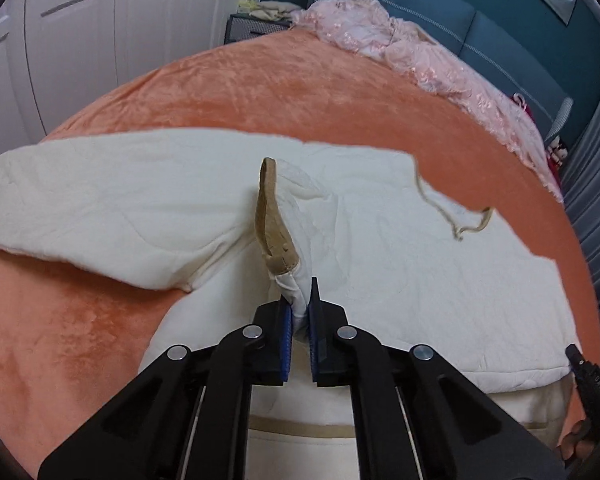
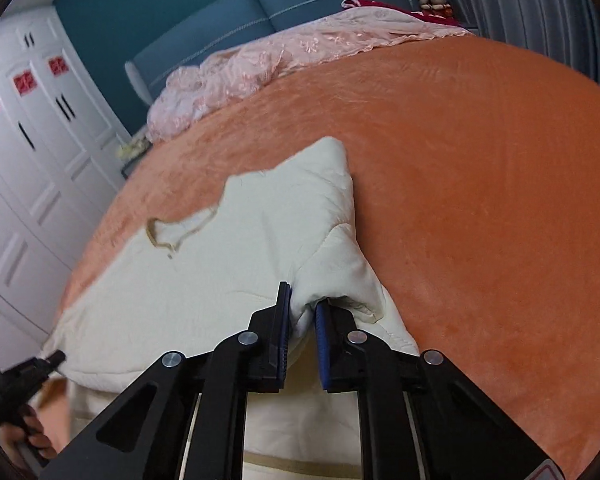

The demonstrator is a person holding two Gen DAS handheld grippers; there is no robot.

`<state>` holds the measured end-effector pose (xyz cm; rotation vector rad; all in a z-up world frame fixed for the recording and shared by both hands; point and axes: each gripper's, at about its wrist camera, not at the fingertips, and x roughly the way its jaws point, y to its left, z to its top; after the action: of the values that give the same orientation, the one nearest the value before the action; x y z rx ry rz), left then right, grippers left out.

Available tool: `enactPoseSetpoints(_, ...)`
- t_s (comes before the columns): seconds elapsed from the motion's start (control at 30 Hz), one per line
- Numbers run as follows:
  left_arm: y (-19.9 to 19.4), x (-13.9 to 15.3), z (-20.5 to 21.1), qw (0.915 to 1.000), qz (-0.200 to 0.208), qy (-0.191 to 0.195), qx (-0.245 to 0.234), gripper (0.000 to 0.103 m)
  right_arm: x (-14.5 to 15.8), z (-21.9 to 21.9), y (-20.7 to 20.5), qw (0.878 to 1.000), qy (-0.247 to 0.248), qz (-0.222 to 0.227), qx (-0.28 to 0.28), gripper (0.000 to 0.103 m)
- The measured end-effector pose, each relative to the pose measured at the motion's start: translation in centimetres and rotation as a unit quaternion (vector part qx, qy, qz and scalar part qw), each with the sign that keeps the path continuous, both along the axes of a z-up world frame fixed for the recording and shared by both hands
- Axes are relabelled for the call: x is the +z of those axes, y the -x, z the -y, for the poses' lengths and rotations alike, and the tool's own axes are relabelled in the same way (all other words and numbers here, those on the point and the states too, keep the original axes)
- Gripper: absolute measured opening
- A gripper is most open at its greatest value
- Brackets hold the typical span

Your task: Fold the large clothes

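A large cream padded garment (image 1: 400,248) lies spread on an orange bed cover (image 1: 260,92), one sleeve stretched out to the left (image 1: 80,200). My left gripper (image 1: 299,312) is shut on a bunched fold of the garment with a tan trim strip (image 1: 270,208) rising from it. In the right wrist view the same garment (image 2: 220,272) lies to the left, and my right gripper (image 2: 302,312) is shut on a raised fold of its right edge. A tan drawstring (image 2: 168,236) lies on the fabric. Each gripper shows at the edge of the other's view.
A pink lacy cloth (image 1: 420,52) lies heaped along the far side of the bed against a blue headboard (image 2: 268,12). White wardrobe doors (image 2: 28,152) stand on the left. A grey ribbed curtain (image 1: 596,184) hangs on the right. The bed's near edge is just below the grippers.
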<state>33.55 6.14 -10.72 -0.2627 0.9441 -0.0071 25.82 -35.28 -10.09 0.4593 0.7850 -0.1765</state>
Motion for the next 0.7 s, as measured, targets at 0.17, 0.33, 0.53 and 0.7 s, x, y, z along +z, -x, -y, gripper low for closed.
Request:
enactPoseSetpoints(0.17,0.9,-4.0,0.9,0.9993,-0.011,-0.037,0.0,0.006,-3.6,0.2,0.1,0.999,0.022,-0.042,-0.002,0.01)
enactPoseSetpoints(0.33,1.6,-5.0,2.3,0.9961,0.022,-0.086,-0.004,0.008,-4.6,-0.8,-0.1,0.997,0.063,-0.047,-0.003,0.011)
enactPoseSetpoints(0.53,2.1,-5.2,2.8,0.9933,0.037,-0.11,-0.004,0.008,-2.9,-2.1,0.4,0.992,0.11,-0.061,-0.022,0.021)
enactPoseSetpoints(0.7,2.4,-5.3,2.9,0.9925,0.044,-0.114,-0.003,0.008,2.5,-7.2,3.5,0.995,0.095,0.017,-0.012,0.023)
